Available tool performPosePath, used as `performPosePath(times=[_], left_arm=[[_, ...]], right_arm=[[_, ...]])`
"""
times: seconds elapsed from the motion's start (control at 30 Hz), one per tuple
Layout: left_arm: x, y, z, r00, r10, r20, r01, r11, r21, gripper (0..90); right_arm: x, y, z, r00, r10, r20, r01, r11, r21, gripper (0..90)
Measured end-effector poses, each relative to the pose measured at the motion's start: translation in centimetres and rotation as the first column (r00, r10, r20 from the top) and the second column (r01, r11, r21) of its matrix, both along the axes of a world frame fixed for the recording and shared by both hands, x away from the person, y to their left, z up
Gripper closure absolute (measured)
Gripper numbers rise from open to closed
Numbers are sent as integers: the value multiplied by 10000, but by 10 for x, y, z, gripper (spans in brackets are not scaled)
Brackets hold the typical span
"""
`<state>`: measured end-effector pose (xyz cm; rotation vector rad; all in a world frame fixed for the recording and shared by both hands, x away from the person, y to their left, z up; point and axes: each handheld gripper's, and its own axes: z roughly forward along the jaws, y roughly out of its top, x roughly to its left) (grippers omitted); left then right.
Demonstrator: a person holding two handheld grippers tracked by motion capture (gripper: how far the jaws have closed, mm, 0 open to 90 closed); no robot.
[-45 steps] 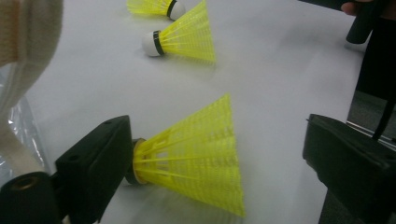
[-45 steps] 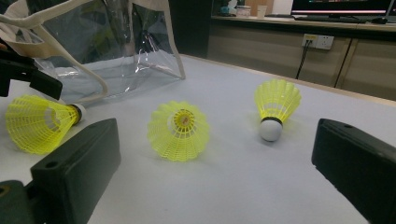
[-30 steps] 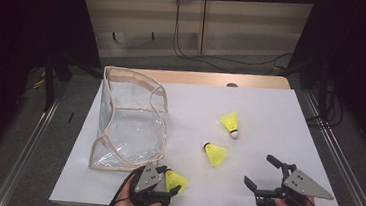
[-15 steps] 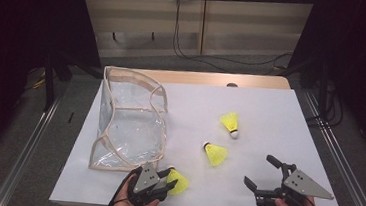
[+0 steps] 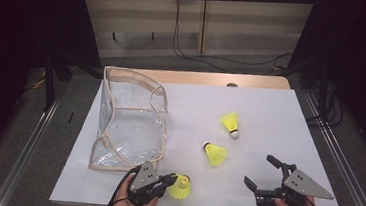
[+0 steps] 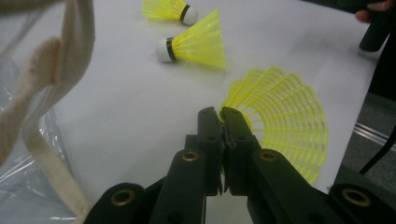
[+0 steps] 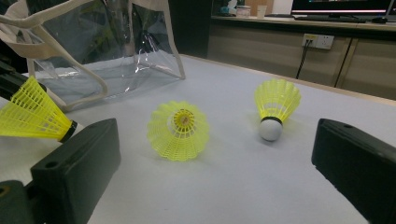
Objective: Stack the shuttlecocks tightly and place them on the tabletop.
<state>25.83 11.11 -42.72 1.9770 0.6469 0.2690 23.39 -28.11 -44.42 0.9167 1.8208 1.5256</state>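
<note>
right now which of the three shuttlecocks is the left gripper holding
The shuttlecock nearest the person, beside the clear bag. The left gripper is shut on its yellow skirt edge; the other two shuttlecocks lie free farther out on the table.

Non-task items: two loose yellow plastic shuttlecocks mid white counter, well apart from clear plastic bag with beige trim standing at left.

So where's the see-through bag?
In the high view, the clear bag stands on the table's left side, just beyond the left gripper.
</note>
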Motion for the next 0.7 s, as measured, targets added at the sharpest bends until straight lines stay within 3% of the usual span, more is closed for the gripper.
performPosePath(times=[0.17,0.23,0.5,0.63,0.7], left_arm=[[0,-5,7,9999,28,-134,-31,9996,-263,885],[2,-10,11,9998,-89,-196,78,9985,-549,887],[5,-25,22,9984,-188,-526,154,9977,-657,890],[7,-32,30,9987,-217,-452,183,9970,-757,892],[11,-40,38,9994,-259,-217,242,9966,-793,893]], right_arm=[[0,0,0,10000,-24,2,24,10000,-8,11],[0,0,0,10000,-30,-3,30,10000,-10,11],[0,0,0,10000,-33,9,33,10000,9,11],[0,0,0,10000,-41,9,41,10000,46,11],[0,0,0,10000,-36,7,36,10000,24,11]])
